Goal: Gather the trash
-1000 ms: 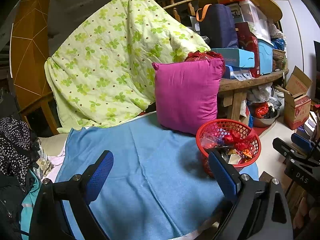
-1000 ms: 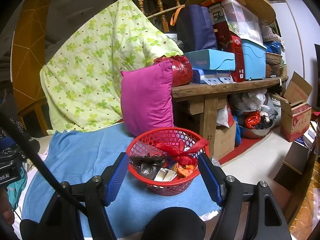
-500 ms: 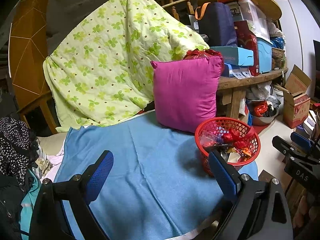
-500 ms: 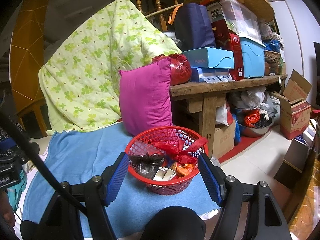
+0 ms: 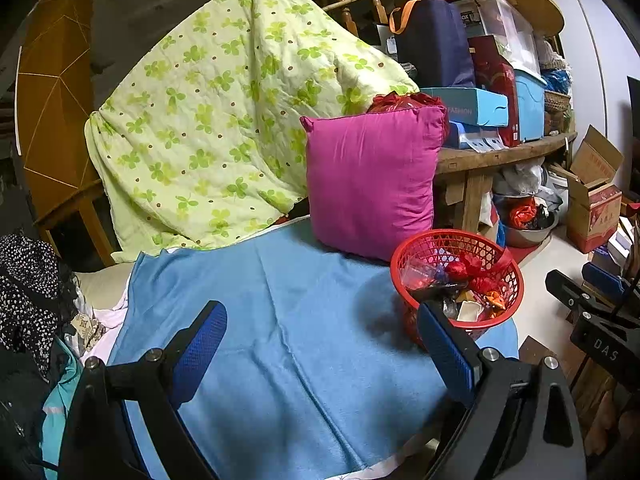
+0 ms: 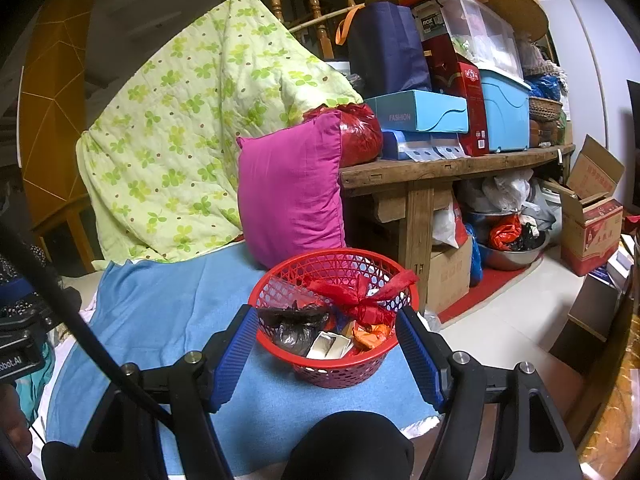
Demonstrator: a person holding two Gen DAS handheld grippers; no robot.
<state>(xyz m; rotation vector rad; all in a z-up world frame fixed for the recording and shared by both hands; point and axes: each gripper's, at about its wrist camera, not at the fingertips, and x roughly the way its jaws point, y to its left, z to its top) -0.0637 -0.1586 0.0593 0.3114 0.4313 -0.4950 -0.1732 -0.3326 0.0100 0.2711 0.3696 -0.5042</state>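
1. Left wrist view: left gripper (image 5: 320,354) over blue cloth (image 5: 280,320), fingers (image 5: 198,354) apart, nothing between them.
2. Red basket (image 5: 456,280) on the cloth's right edge, just past the right finger tip; not touched, as far as visible.
3. Trash (image 5: 460,286) in basket: red wrappers, dark bag, pale scraps.
4. Pink pillow (image 5: 372,184) upright behind basket, leaning toward green quilt (image 5: 224,120).
5. Right gripper (image 5: 596,308) seen at right edge, apart from basket.
6. Right wrist view: right gripper (image 6: 326,354) centred on basket (image 6: 334,364); fingers (image 6: 234,354) apart, flanking the basket on either side.
7. Contact of pads with rim: cannot tell for certain; small gaps appear on both sides.
8. Basket sits on cloth (image 6: 168,304) near its front corner, upright.
9. Contents (image 6: 328,320): black bag left, red ribbon-like plastic across top, white and orange packets at front.
10. Pillow (image 6: 292,192) directly behind basket, beside wooden tabletop (image 6: 440,166) stacked with boxes (image 6: 420,114).
11. Quilt (image 6: 192,128) draped behind the pillow, left.
12. Cardboard box (image 6: 592,216) on floor at right.
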